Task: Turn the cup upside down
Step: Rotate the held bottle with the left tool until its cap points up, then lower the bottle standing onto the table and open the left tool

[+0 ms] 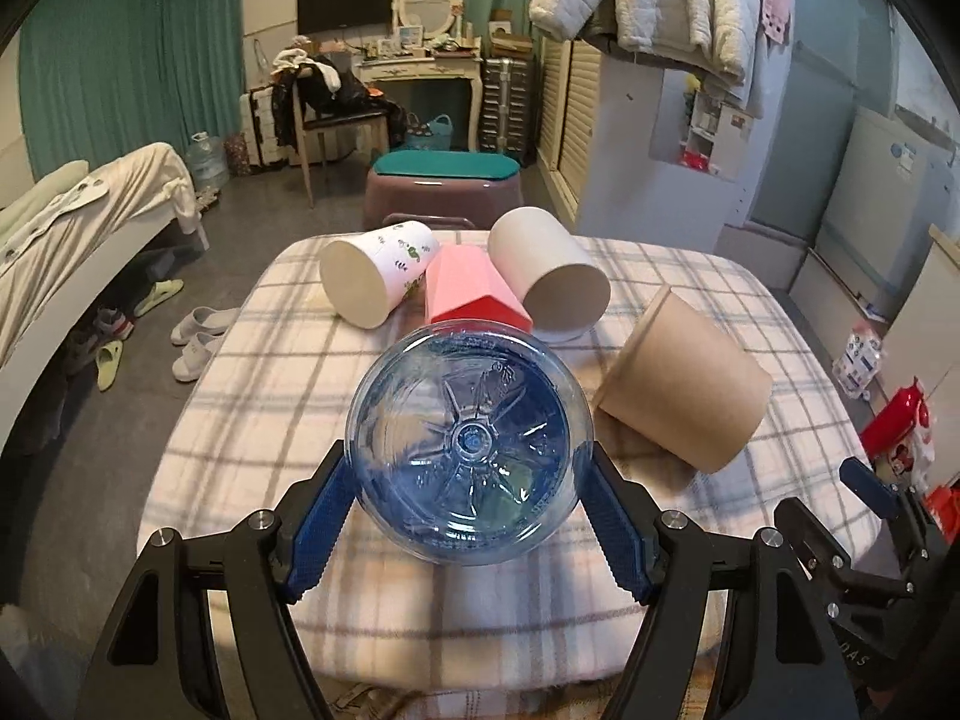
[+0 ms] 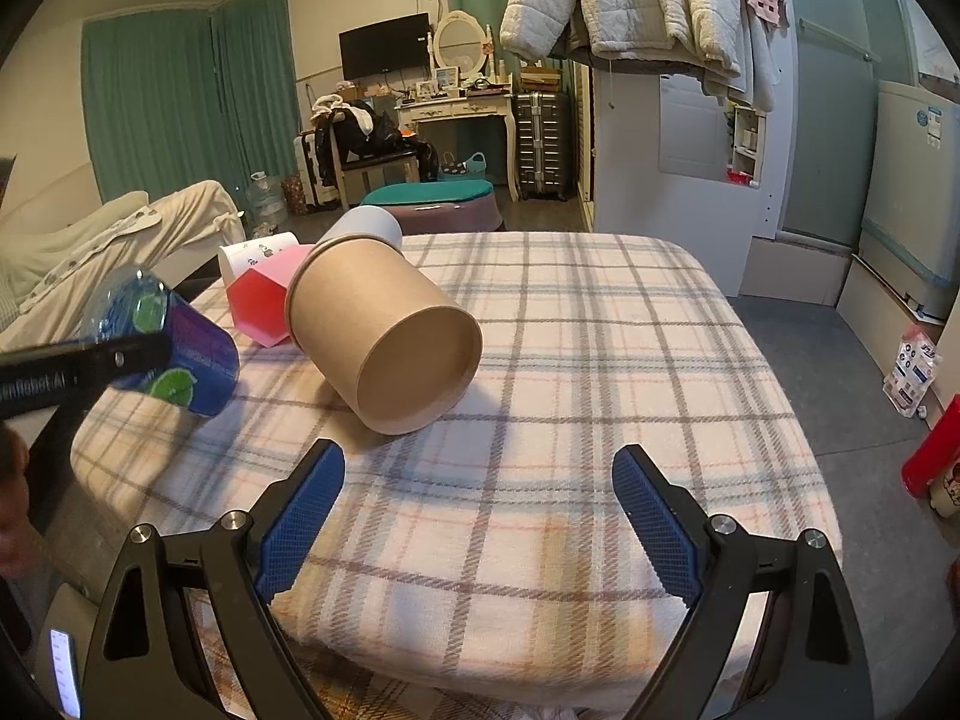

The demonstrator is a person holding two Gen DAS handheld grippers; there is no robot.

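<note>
Left claw [image 1: 471, 519] clamps my clear blue plastic cup [image 1: 471, 444] on its side, right claw [image 2: 477, 516] spread empty; next, rotate rim-down onto the plaid surface [image 2: 600, 360].

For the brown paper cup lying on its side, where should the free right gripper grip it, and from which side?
Grip the brown paper cup across its round side wall near mid-body, coming from the near side where its base faces the open right gripper. The pink cup crowds its far rim, so that end looks harder to reach.

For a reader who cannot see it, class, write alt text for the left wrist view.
The left tongs grip a clear blue cup, bottom toward the camera, above a checked tablecloth. Four more cups lie tipped beyond it.
</note>
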